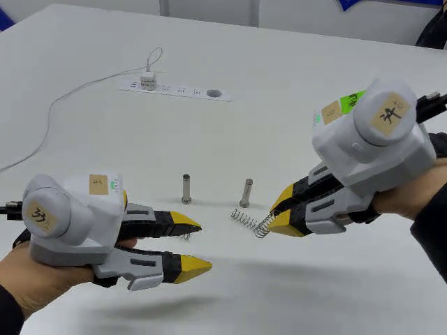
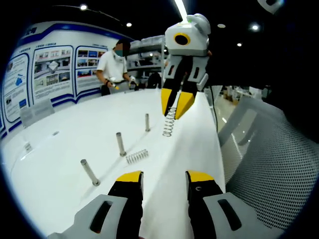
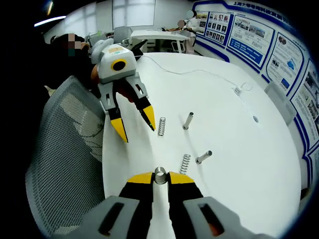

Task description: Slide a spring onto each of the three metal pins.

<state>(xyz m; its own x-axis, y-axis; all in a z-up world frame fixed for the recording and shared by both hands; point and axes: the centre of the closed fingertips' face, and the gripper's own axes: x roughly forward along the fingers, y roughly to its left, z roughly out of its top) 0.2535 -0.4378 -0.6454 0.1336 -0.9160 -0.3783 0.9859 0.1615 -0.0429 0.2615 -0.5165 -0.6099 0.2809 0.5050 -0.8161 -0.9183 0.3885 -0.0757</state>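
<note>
Evidently the right gripper [image 1: 274, 222] pinches a spring [image 1: 246, 220] by one end, just near of the right pin [image 1: 246, 192], apparently leaving its bore free for threading; the left gripper [image 1: 202, 244] hovers, jaws apart.

The table [image 1: 279, 84] is seen to be plain white. The left gripper [image 1: 203, 244] and the right gripper [image 1: 271, 222] are coloured pale grey, with black jaws tipped in yellow (a green sticker [image 1: 353, 99] is stuck on the right one). The spring [image 1: 246, 219] and pins [image 1: 186, 188] are shiny silver. A grey net pattern is shown on the chair [image 2: 269, 164].
</note>
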